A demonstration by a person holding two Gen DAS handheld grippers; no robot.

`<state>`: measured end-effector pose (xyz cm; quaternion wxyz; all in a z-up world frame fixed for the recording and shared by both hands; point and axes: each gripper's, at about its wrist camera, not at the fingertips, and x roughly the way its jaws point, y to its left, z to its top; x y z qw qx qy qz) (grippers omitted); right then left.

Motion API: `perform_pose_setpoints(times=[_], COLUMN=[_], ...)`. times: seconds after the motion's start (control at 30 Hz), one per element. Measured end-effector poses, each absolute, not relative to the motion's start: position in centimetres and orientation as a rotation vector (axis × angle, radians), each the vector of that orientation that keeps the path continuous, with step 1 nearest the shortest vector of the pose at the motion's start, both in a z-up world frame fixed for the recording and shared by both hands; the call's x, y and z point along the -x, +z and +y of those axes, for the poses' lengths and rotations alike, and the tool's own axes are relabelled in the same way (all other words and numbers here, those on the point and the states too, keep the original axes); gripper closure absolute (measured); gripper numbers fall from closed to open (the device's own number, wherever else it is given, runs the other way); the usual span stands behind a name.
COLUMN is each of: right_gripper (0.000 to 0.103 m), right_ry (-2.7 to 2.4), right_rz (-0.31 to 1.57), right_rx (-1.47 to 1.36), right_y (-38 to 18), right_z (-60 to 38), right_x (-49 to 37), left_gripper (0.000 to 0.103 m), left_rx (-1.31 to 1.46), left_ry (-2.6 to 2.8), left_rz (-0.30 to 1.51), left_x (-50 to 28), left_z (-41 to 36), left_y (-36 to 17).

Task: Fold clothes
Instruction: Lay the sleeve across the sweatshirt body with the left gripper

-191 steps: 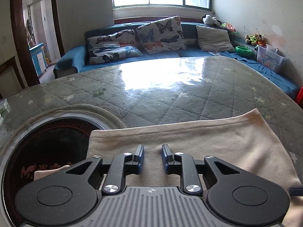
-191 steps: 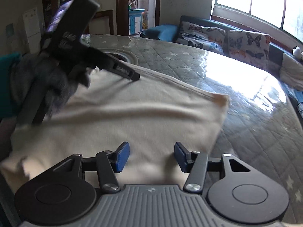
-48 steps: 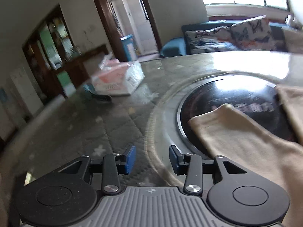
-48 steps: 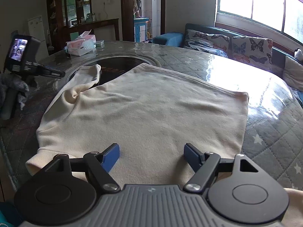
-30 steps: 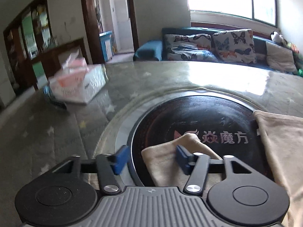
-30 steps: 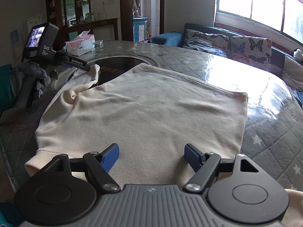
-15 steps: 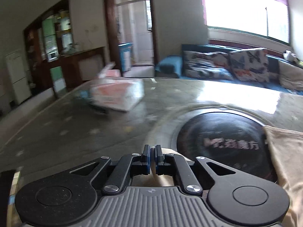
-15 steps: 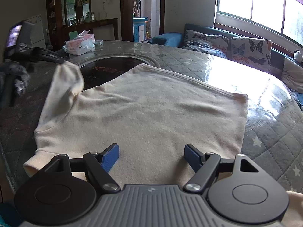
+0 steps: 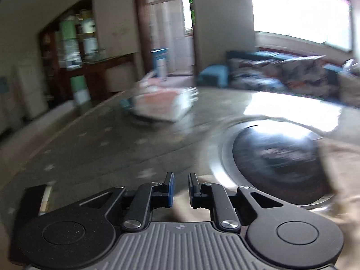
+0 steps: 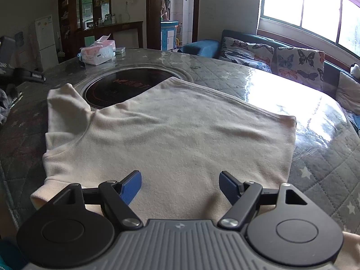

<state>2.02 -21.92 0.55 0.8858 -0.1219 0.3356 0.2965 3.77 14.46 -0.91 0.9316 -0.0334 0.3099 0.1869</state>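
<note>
A cream shirt [image 10: 180,135] lies spread flat on the quilted table. Its left sleeve [image 10: 65,105] lies flat at the left, beside the black hob. My right gripper [image 10: 180,183] is wide open and empty, hovering over the shirt's near edge. My left gripper [image 9: 180,187] is slightly open with a narrow gap between the pads; the view is blurred. A bit of the cream sleeve [image 9: 186,204] shows below its fingers, not pinched. In the right wrist view the left gripper [image 10: 31,75] is at the far left edge.
A round black hob [image 10: 126,85] is set in the table, part of it under the shirt; it also shows in the left wrist view [image 9: 276,157]. A tissue pack [image 10: 96,54] stands at the table's far left. A sofa with butterfly cushions [image 10: 270,56] runs under the window.
My left gripper closed on the sleeve end, pulled it outward to the left, and has now opened, leaving the sleeve flat. The right gripper has stayed still and open.
</note>
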Motion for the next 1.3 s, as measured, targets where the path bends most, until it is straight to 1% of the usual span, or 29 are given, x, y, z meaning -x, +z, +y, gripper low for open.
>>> perform_pose_setpoints(times=[0.43,0.87,1.07,1.3], right_gripper=[0.025,0.024,0.024,0.024], right_ry=[0.616,0.620,0.616,0.617], right_rz=[0.705,0.702,0.702,0.701], right_rx=[0.244,0.238,0.236,0.239], right_y=[0.2,0.0,0.0,0.0], right_z=[-21.8,-22.0,-21.9,-21.9], right_x=[-1.9,-2.1,-2.1,-2.0], left_gripper=[0.089,0.090,0.090,0.088], left_rx=[0.117,0.111,0.122,0.151], left_ry=[-0.172,-0.149,-0.110,-0.058], left_rz=[0.659,0.676,0.695,0.624], left_x=[-4.0,-5.3,-7.6,-4.4], left_z=[3.7,3.0,2.9,6.7], left_y=[-0.9,-1.4,-2.6,-1.3])
